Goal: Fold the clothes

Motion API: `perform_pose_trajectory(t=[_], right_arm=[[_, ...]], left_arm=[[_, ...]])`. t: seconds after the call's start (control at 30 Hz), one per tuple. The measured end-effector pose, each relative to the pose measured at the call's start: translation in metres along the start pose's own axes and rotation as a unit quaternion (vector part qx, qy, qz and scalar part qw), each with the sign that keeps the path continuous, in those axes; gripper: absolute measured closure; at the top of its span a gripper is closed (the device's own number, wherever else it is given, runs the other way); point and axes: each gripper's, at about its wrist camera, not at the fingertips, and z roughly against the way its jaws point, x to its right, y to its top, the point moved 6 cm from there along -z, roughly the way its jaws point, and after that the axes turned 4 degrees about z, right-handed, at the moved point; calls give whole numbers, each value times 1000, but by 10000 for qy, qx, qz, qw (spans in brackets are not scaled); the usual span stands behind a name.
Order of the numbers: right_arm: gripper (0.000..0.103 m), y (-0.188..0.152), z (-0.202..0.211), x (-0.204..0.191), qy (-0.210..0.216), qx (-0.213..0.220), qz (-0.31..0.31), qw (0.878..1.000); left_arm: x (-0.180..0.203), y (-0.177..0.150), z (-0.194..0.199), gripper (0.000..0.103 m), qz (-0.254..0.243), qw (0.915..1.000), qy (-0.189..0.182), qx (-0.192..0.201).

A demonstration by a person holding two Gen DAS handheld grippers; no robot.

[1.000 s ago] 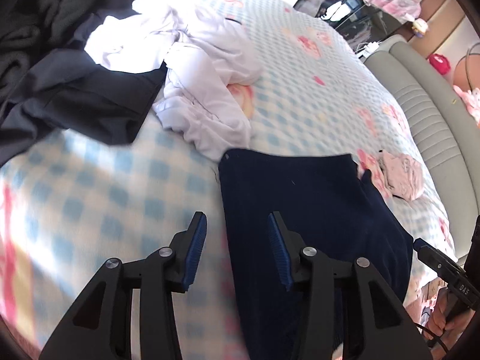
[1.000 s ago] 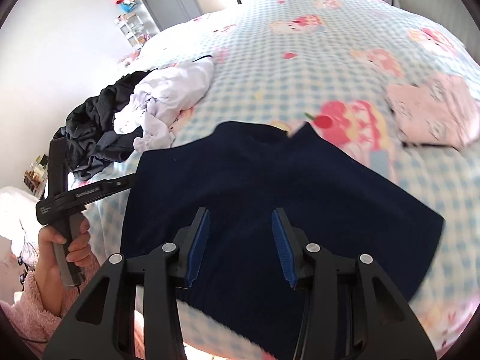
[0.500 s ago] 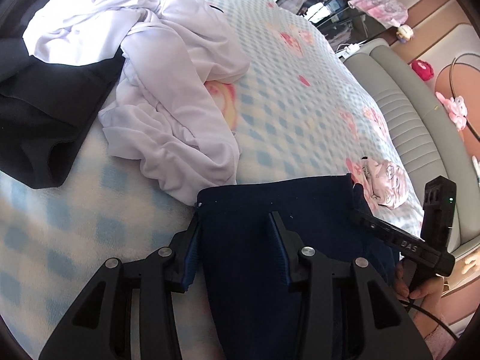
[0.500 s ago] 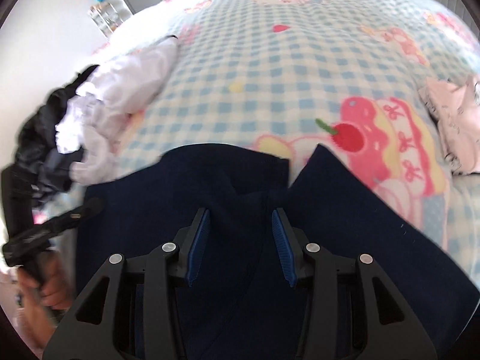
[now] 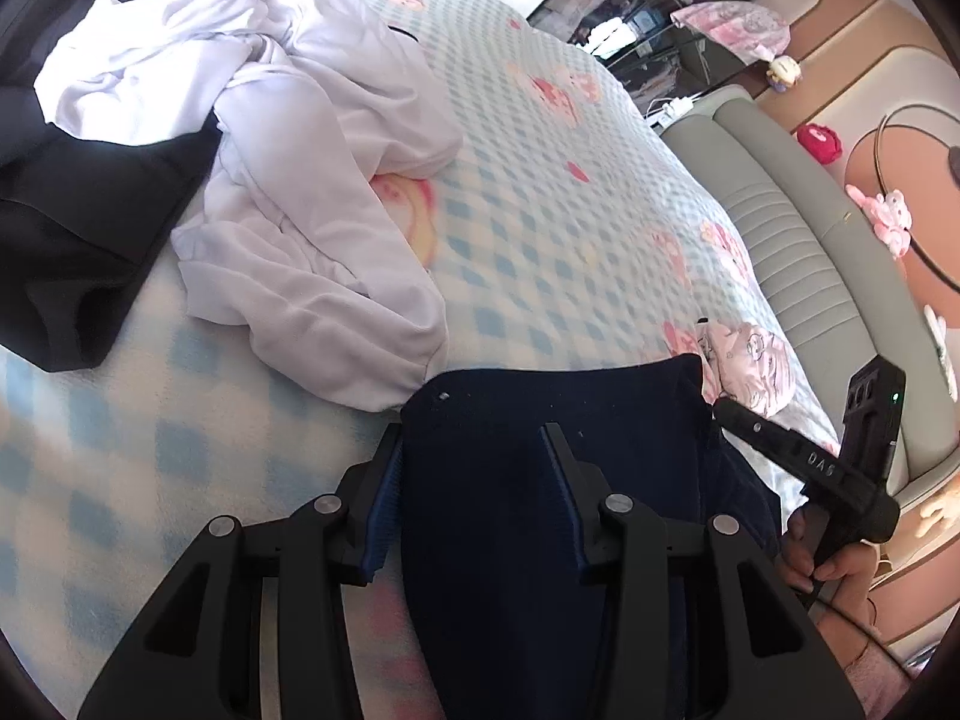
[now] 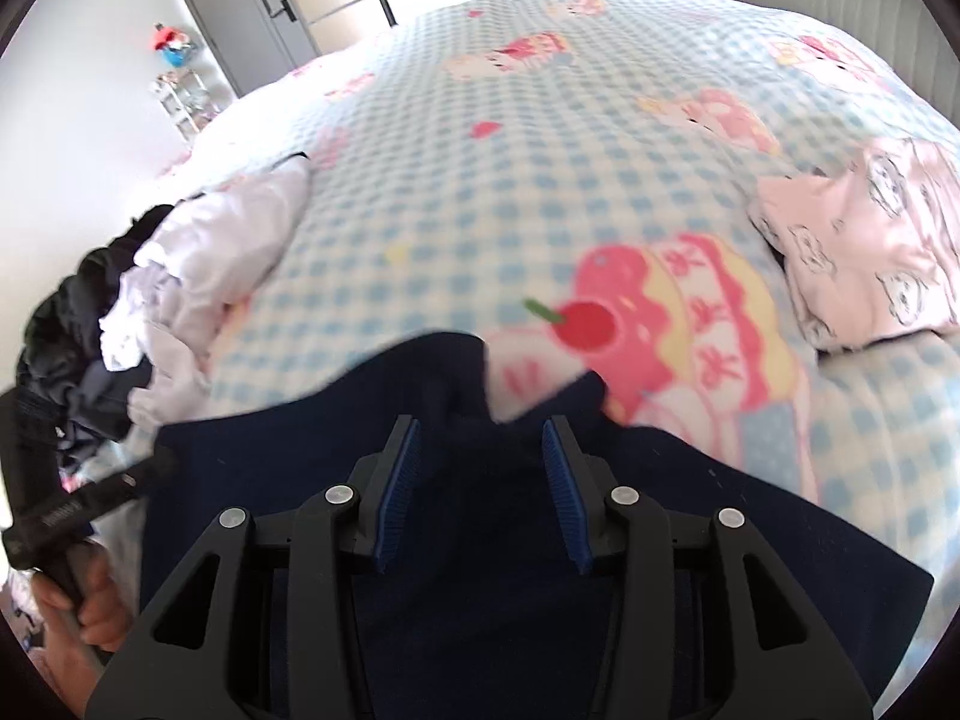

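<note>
Lying between both spread tongs, left (image 5: 474, 468) and right (image 6: 480, 462), is the navy garment (image 6: 540, 570).

A sunlit blue-checked bedspread (image 6: 600, 138) covers the bed, with a grey padded headboard (image 5: 798, 228) and grey door (image 6: 240, 30) beyond

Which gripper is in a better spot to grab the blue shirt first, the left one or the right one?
Probably the left gripper: its open fingers straddle the corner edge of the navy shirt. The right gripper, also open, sits over the shirt's notched far edge, with less of a clean edge to pinch.
</note>
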Motion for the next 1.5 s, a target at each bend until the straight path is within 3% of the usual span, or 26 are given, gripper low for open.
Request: perform_pose_trajectory(t=[0.07, 0.13, 0.2, 0.27, 0.33, 0.4, 0.47, 0.5, 0.53, 0.57, 0.6, 0.67, 0.8, 0.97, 1.07, 1.17, 1.23, 1.3, 1.37, 1.43, 1.5], right_arm=[[60, 4, -9, -2, 116, -160, 0, 9998], [60, -1, -24, 1, -103, -437, 81, 9990], [60, -8, -36, 4, -440, -676, 155, 9966], [60, -11, -28, 9, -415, -580, -26, 9974], [58, -12, -16, 9, -329, -479, -114, 9982], [58, -16, -1, -5, -66, -475, 152, 9987], [58, -24, 14, -24, 168, -464, 409, 9979], [58, -30, 19, -32, 246, -483, 488, 9973], [57, -36, 22, -39, 326, -522, 532, 9967], [57, -38, 21, -38, 307, -541, 515, 9967], [57, -41, 20, -37, 281, -559, 494, 9968], [57, -45, 17, -34, 228, -594, 451, 9970], [57, -54, 13, -30, 124, -665, 365, 9970], [58, -66, 8, -24, -7, -753, 258, 9968], [58, -68, 28, -33, 130, -547, 243, 9981], [57, -82, 48, -47, 582, -453, 198, 9971], [57, -98, 55, -52, 712, -536, 159, 9959], [57, -113, 57, -53, 687, -594, 140, 9958], [57, -125, 58, -53, 654, -620, 88, 9959], [57, -134, 58, -52, 624, -631, 23, 9961], [57, -139, 64, -46, 494, -593, 25, 9970]], left_arm=[[0, 0, -2, 59, -32, 10000, 76, 18], [0, 1, -3, 63, -93, 9996, 257, 100], [-4, 3, 2, 72, -260, 9962, 770, 314], [-8, 7, 8, 72, -445, 9891, 1302, 532], [-12, 9, 17, 72, -281, 9897, 1256, 624], [-13, 6, 19, 67, -42, 9962, 790, 360], [-11, -5, 12, 47, 182, 9995, 247, -60], [-10, -10, 9, 47, 258, 9995, 82, -187], [-9, -12, 9, 51, 180, 9995, 231, -122], [-5, -11, 7, 72, -14, 9991, 418, -95], [-2, -11, 5, 82, -202, 9980, 596, -69], [4, -8, 3, 92, -353, 9970, 687, 33], [6, 0, 11, 93, -505, 9932, 976, 386], [-5, -7, 9, 79, -321, 9923, 1192, 60], [12, -21, 37, 75, -490, 9919, 1119, 334], [35, -40, 70, 71, -793, 9897, 976, 688], [50, -61, 74, 71, -883, 9930, 513, 584], [62, -81, 63, 71, -912, 9951, 288, 248], [72, -98, 47, 71, -1084, 9931, 450, -61], [68, -109, 30, 71, -1201, 9867, 1051, -310], [59, -113, 30, 71, -990, 9868, 1238, -323]])
